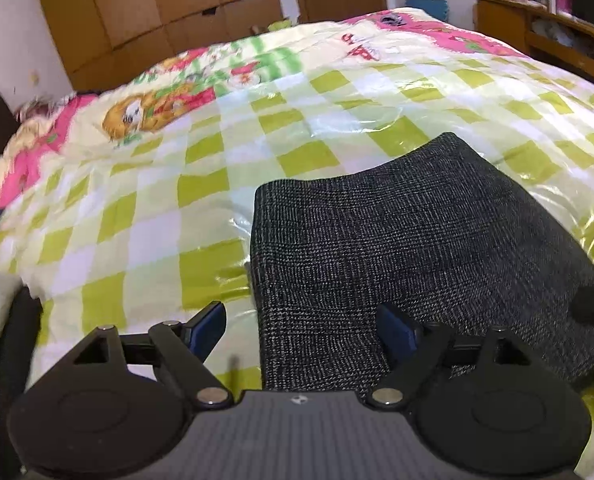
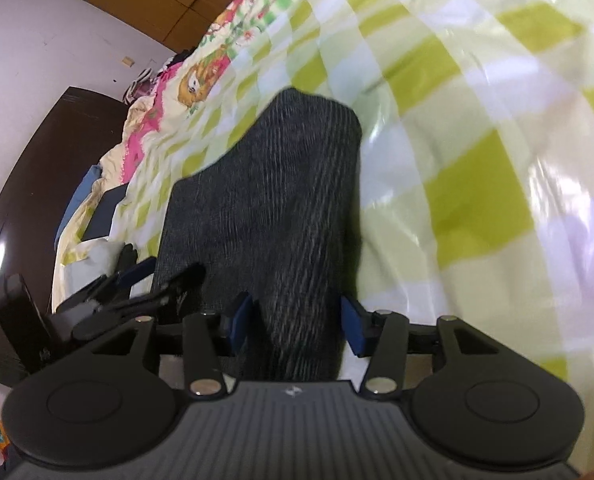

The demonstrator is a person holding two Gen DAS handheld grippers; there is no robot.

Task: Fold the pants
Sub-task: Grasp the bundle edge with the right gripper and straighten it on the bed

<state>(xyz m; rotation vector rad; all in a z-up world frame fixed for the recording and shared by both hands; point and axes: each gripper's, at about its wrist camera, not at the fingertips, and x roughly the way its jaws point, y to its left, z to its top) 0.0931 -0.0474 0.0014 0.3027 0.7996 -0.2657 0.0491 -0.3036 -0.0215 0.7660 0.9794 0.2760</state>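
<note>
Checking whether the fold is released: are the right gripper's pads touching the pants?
Cannot tell. In the right wrist view the pants lie between the right gripper pads, but blur hides any contact or gap.

We see the right tongs [image 2: 297, 326] low in the view, blue pads set apart with a fold of the dark grey pants [image 2: 269, 200] running up between them; whether the pads press the cloth we cannot tell for certain, as a gap shows on the right side. The pants lie on the bed's green and white checked cover [image 2: 477, 160], reaching far to a rounded end. At near left we find the left tongs [image 2: 153, 280], blurred, at the pants' left edge. Beyond stand a dark headboard [image 2: 37, 184] and a white wall [image 2: 37, 40].
</note>
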